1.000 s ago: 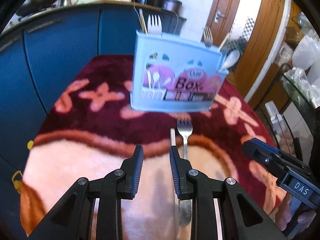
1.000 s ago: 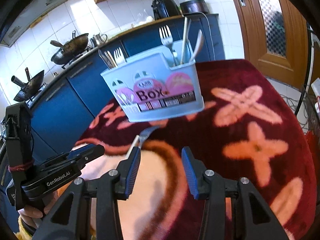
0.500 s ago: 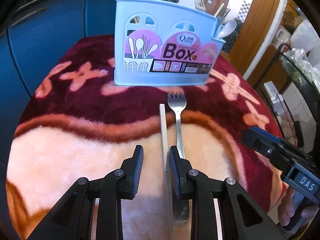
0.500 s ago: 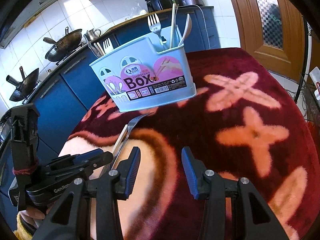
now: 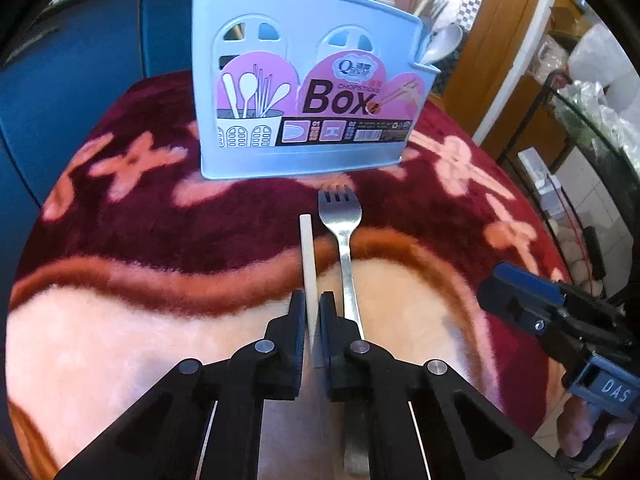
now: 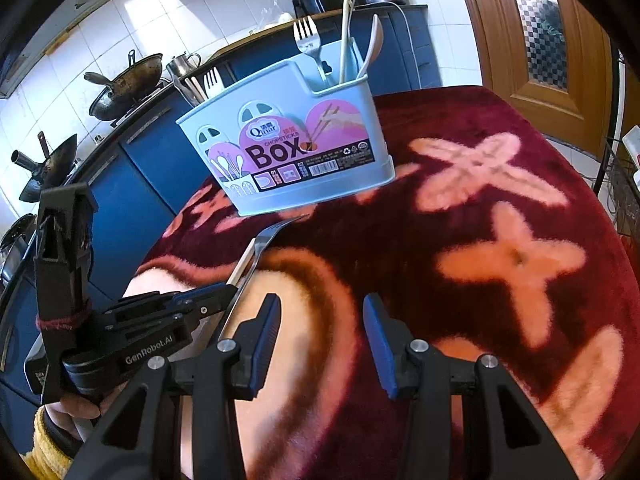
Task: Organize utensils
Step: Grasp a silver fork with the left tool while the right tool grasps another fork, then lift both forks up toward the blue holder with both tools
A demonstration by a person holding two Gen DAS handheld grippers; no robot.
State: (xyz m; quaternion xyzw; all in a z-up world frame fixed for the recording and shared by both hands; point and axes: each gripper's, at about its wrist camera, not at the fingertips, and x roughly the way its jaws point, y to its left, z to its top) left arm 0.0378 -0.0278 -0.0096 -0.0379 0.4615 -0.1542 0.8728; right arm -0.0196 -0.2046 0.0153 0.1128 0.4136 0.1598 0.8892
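Pinching a white chopstick (image 5: pixel 307 256), the left gripper (image 5: pixel 313 308) flanks a fork (image 5: pixel 344 240) before the box (image 5: pixel 304 80).

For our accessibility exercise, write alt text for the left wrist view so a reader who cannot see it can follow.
The left gripper has just closed on a white chopstick lying on a red patterned cloth, beside a metal fork. Behind them stands a light blue utensil box holding cutlery; the right gripper waits at the right edge.

White tiled wall (image 6: pixel 132 12) across the upper left; blue cabinets (image 6: pixel 132 172) beneath, carrying woks (image 6: pixel 120 92); wooden door (image 6: pixel 532 28) upper right; daylight, seemingly, through its glass.
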